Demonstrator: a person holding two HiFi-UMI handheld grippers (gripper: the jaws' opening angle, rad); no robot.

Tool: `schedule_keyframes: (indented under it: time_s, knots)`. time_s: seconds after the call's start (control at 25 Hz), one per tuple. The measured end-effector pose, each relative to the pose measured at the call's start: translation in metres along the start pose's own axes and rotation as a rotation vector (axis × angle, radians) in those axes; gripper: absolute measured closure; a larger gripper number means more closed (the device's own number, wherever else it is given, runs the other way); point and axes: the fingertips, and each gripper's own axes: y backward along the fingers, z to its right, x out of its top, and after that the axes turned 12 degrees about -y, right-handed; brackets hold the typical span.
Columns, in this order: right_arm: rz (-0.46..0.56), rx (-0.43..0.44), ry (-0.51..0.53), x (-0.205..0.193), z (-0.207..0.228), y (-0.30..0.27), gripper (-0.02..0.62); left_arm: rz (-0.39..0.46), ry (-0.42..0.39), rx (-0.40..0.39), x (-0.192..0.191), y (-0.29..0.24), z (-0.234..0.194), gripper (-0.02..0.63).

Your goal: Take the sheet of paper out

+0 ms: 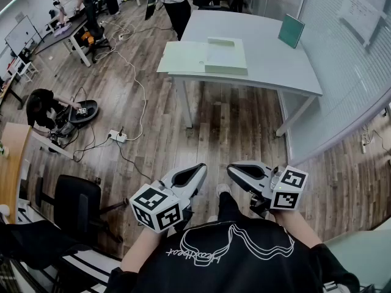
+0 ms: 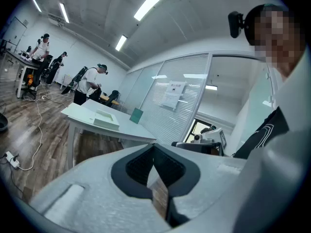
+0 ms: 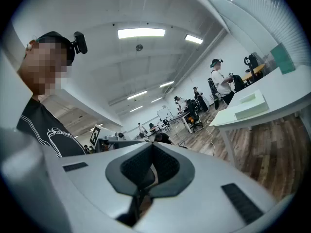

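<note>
A: Where are we on the paper job?
B: Not started, imo. We're standing well back from the table, bare floor between us and it.
A: Jaws?
B: Left gripper & right gripper both clenched, nothing in either, held close in front of us.
A: And the paper?
B: A pale folder lies flat at the table's left end, on a wide pale sheet by the near left corner. Can't tell which sheet is meant. Everything's left: walk over, reach, pull it out.
</note>
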Motion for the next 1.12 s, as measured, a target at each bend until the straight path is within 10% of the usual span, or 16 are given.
schedule_keyframes:
  time_s: [1.12]
  knots:
    - [0.034, 0.011, -0.089, 0.056, 0.074, 0.012, 0.586, -0.051, 0.025, -0.017, 0.018, -0.087, -0.029, 0.594]
